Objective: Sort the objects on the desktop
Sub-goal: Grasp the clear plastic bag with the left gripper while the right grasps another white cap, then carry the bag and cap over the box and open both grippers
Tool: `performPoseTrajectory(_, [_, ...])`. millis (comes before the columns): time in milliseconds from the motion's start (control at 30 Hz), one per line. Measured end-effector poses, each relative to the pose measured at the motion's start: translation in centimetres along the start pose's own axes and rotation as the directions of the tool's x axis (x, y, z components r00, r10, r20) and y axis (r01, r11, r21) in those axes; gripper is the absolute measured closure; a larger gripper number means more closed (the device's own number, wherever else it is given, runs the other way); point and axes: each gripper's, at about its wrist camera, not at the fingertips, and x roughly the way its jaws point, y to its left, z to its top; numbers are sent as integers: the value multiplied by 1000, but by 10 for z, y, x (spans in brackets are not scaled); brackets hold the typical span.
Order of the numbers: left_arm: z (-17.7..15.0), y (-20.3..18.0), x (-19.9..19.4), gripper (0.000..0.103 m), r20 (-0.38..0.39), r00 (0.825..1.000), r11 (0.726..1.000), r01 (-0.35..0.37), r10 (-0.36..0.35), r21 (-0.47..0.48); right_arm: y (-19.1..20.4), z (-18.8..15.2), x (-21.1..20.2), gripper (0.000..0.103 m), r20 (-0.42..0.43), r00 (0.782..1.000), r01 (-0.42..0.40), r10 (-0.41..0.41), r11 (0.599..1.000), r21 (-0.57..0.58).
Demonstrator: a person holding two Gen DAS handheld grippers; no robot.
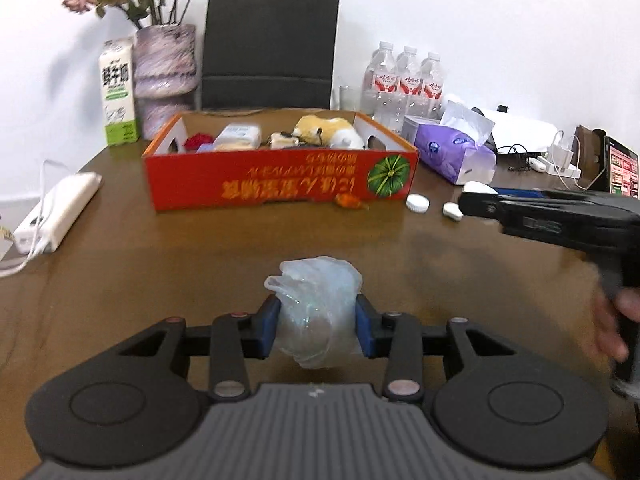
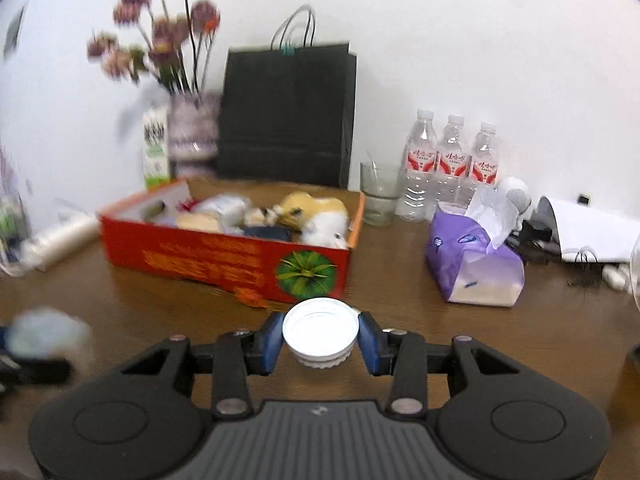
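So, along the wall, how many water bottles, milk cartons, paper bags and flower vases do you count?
Water bottles: 3
Milk carton: 1
Black paper bag: 1
Flower vase: 1
Total: 6

A black bag (image 2: 288, 114) stands against the wall, with a vase (image 1: 165, 76) of dried flowers and a milk carton (image 1: 117, 94) to its left. Three water bottles (image 2: 452, 164), a glass (image 2: 378, 196) and a purple tissue pack (image 2: 474, 266) are to its right.
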Motion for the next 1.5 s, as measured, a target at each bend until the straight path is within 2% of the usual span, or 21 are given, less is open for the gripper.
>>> performPoseTrajectory(200, [-20,5,-25,63,16,999,999,32,-31,-5,35,-31,-54,64,-49,996,-66,69,997,48])
performPoseTrajectory(367, [-30,3,-49,63,42,999,999,32,-32,1,62,-49,-85,64,-49,996,-76,77,997,31])
performPoseTrajectory(600, [-38,8,-82,63,104,994,1000,21,-20,-11,85,-58,-117,64,78,993,-94,92,995,16])
performPoseTrajectory(733, [-14,13,-85,63,137,990,1000,13,-15,21,82,-35,-120,64,155,985,-76,76,997,-3])
performPoseTrajectory(833, [28,27,-81,63,164,986,1000,18,-21,18,71,-2,-111,64,201,977,-72,74,997,-14])
performPoseTrajectory(867, [46,32,-76,63,168,986,1000,17,-20,19,64,12,-106,64,213,973,-94,92,996,1])
performPoseTrajectory(967, [96,49,-52,63,152,988,999,-14,9,29,34,56,-84,64,204,965,-190,167,977,100])
performPoseTrajectory(1067, [144,65,-15,63,97,995,999,8,-11,31,15,98,-47,64,177,973,-173,151,978,115])
performPoseTrajectory(1133, [173,79,24,63,23,999,1000,26,-26,-11,6,124,-5,64,111,985,-148,135,982,116])
performPoseTrajectory(1200, [195,92,71,63,-61,998,997,0,-5,-75,-4,143,44,64,11,987,-162,162,973,167])
performPoseTrajectory(1233, [202,96,94,63,-106,994,996,5,-14,-85,-8,150,74,64,-61,979,-179,194,965,192])
performPoseTrajectory(1300, [209,103,140,63,-196,981,994,-12,-8,-105,-12,155,126,64,-169,963,-164,209,955,246])
performPoseTrajectory(1333, [210,106,157,63,-233,973,993,-27,0,-111,-11,155,154,64,-226,946,-170,232,950,262])
performPoseTrajectory(1400, [206,109,190,63,-311,950,992,-15,-25,-127,-4,153,190,64,-298,926,-145,230,949,282])
performPoseTrajectory(1467, [198,108,209,61,-356,934,986,-27,-33,-162,9,144,219,64,-348,900,-169,262,946,276])
performPoseTrajectory(1500, [195,106,213,55,-348,937,986,-31,-29,-165,16,136,231,64,-375,883,-181,282,942,281])
